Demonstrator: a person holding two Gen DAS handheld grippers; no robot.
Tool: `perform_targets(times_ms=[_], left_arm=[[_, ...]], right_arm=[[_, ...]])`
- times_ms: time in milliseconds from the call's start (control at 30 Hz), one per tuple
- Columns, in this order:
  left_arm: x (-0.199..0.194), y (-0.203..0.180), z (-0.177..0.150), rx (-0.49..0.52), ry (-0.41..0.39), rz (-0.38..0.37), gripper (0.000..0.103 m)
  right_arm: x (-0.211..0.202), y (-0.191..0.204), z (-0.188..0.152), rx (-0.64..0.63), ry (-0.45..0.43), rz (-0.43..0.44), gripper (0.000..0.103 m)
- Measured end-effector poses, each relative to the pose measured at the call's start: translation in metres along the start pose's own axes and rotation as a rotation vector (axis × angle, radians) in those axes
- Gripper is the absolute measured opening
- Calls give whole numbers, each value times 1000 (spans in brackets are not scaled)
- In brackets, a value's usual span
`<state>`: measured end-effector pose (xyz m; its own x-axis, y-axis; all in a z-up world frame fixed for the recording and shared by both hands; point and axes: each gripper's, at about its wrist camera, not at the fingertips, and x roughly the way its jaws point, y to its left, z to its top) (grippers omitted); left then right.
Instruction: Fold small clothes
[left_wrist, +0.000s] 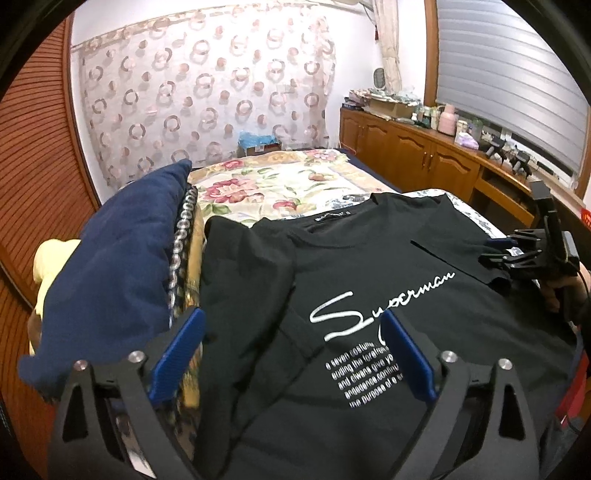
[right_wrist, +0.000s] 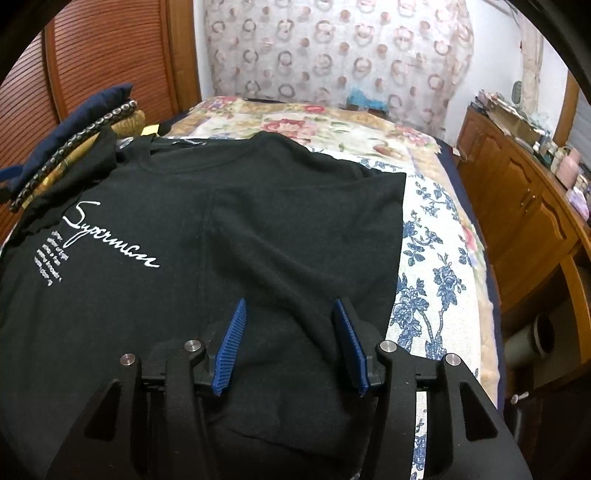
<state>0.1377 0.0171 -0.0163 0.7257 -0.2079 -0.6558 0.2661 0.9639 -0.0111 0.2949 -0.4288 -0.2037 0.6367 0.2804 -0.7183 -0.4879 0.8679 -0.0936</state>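
The black T-shirt (right_wrist: 229, 221) fills the frame centre; left gripper (left_wrist: 291, 332) and right gripper (right_wrist: 288, 325) stand apart, holding nothing

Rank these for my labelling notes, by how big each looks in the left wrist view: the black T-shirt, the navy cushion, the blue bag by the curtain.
1. black T-shirt, fills most of the lower frame
2. navy cushion
3. blue bag, far away, so its real size is unsure
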Motion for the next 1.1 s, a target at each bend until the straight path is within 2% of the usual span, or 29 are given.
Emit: perform_targets(times_ms=[67, 233, 367, 633, 733, 833, 900, 933, 967, 1033, 1100], left_arm=[[6, 2, 7, 3, 16, 5, 82], [31, 1, 27, 22, 70, 6, 68], [61, 6, 43, 11, 129, 33, 63], [108, 11, 54, -7, 218, 108, 61], [124, 12, 56, -2, 257, 151, 49], [135, 16, 60, -12, 283, 184, 48], [139, 20, 61, -12, 300, 202, 41], [140, 20, 61, -13, 305, 204, 34], [141, 20, 61, -13, 309, 200, 20], [144, 20, 59, -2, 326, 197, 6], [143, 17, 58, 24, 329, 198, 3]], right_arm=[[1, -1, 0, 2, 1, -7, 54], [0, -4, 0, 7, 0, -11, 57], [1, -4, 1, 6, -1, -16, 58], [2, -3, 1, 4, -2, -28, 60], [2, -3, 1, 7, -2, -26, 60], [2, -3, 1, 6, -2, -27, 60], [2, -3, 1, 6, -2, -27, 60], [2, -3, 1, 6, -2, -28, 60], [2, -3, 1, 6, -2, -28, 60], [2, -3, 1, 6, -2, -27, 60], [2, -3, 1, 7, -2, -27, 60]])
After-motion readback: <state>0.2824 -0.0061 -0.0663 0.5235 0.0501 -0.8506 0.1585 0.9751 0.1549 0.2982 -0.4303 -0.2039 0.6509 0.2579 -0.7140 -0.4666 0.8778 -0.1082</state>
